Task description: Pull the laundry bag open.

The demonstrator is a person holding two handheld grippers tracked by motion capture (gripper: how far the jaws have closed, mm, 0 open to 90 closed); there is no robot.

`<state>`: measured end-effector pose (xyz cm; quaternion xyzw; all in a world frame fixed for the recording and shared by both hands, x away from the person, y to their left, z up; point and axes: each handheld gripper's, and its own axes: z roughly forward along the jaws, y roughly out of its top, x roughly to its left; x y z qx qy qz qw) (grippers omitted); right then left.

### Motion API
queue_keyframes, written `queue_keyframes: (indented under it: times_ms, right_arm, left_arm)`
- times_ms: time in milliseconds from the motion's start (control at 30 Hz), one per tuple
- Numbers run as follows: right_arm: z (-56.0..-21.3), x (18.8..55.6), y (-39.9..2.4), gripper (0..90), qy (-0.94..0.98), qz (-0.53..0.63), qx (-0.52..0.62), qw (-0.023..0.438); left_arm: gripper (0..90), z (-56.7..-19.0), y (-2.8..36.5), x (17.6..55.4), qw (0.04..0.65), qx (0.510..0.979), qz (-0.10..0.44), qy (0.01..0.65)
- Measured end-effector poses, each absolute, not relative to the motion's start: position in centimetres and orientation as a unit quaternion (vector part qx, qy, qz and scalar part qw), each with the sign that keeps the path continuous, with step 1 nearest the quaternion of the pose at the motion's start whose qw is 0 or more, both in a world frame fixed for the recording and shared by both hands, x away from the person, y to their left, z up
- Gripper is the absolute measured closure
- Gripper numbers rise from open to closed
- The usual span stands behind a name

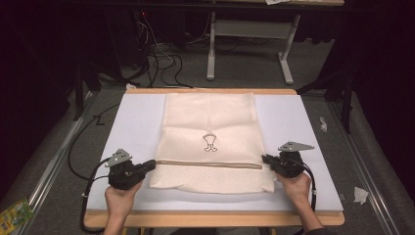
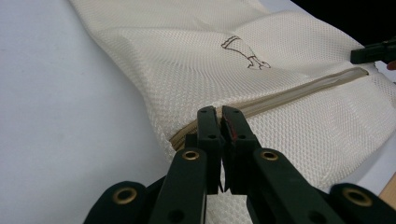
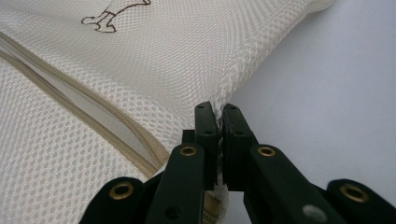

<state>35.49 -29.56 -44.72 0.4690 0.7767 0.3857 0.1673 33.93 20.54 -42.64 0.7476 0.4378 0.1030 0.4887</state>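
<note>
Where the black jaws of each claw meet, the pinched fabric itself is hidden, so how much mesh lies between them cannot be made out. From above, the left claw (image 1: 149, 165) sits at the left end of the zipper and the right claw (image 1: 266, 159) at the right end, each held by a hand whose forearm is cut off at the bottom edge. In the left gripper view the left claw (image 2: 220, 122) is closed down on the cream mesh bag (image 2: 243, 88) right at the zipper (image 2: 299, 89), its jaws nearly touching. In the right gripper view the right claw (image 3: 218, 122) is likewise clamped on the bag's side seam, beside the end of the zipper (image 3: 84, 100). The mesh bag (image 1: 211, 139) lies flat in the middle of the pale bench (image 1: 137, 117), with a small outline drawing (image 1: 209, 142) printed above the zipper. Cables trail from both claws off the bench's near edge. Beyond the bench, the floor is dim, with tangled wires (image 1: 161, 58) and a grey stand (image 1: 249, 39).
</note>
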Motion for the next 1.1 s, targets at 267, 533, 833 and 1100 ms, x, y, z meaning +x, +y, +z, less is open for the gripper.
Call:
queue_keyframes:
  times_ms: [267,533,833,1100]
  right_arm:
    - [-44.7,35.5,-29.3,87.8,0.778,0.386,0.465,0.168]
    - [-44.6,35.5,-29.4,87.9,0.776,0.387,0.468,0.168]
    - [-44.4,35.2,-29.4,88.4,0.777,0.389,0.461,0.180]
    - [-44.2,35.3,-29.3,88.8,0.778,0.389,0.458,0.184]
  left_arm:
    - [87.0,-42.7,20.8,34.1,0.491,0.745,0.102,0.440]
    - [87.1,-42.9,21.3,34.2,0.483,0.744,0.104,0.449]
    - [87.1,-42.9,21.6,34.3,0.472,0.747,0.109,0.455]
    - [87.2,-43.3,21.9,34.4,0.446,0.754,0.116,0.468]
